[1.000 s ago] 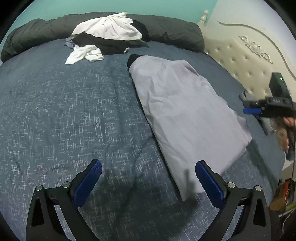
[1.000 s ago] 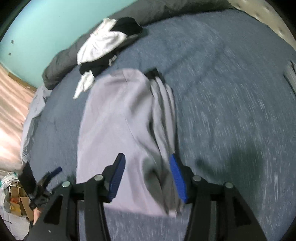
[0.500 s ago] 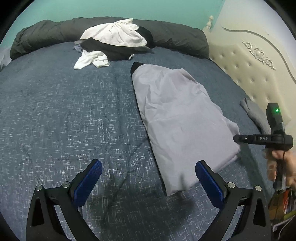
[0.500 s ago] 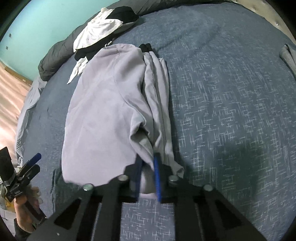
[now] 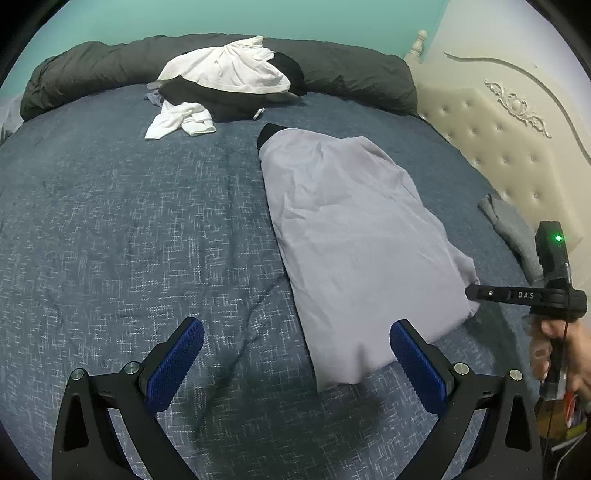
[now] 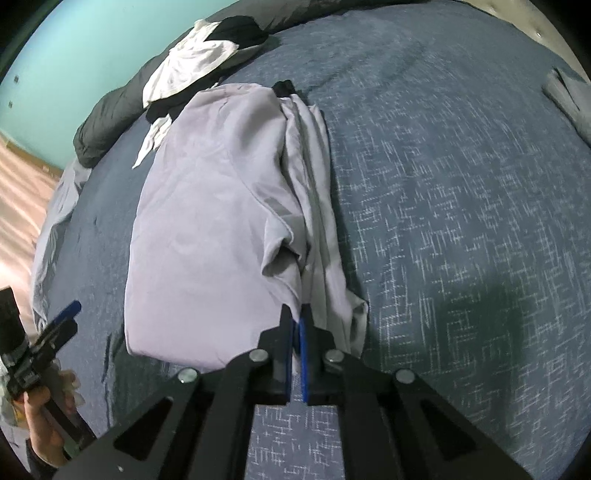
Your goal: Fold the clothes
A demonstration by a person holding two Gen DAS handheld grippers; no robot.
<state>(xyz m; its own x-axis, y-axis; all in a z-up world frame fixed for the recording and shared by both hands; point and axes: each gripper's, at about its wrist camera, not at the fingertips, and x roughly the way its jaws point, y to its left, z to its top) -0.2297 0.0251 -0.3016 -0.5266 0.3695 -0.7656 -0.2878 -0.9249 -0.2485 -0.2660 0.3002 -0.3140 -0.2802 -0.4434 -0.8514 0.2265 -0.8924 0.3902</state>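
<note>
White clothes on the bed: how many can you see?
2. A large crumpled white garment lies on the dark clothes by the dark bolster, and a smaller white piece lies on the blue bedspread just before that pile. More may be hidden underneath.

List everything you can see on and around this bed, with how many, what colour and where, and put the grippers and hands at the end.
Lilac garment: one, pale lilac, partly folded lengthwise, centre of bed.
Clothes pile: one heap, white and black, far side against the dark roll.
Dark duvet roll: one, charcoal, along the far edge.
Bedspread: one, blue with white flecks.
Grey cloth: one, near the headboard.
Headboard: one, cream, tufted.
Wall: teal.
Left gripper: open, blue pads, above the garment's near end.
Right gripper: shut on the lilac garment's near edge.
Hands: two, holding the gripper handles.
</note>
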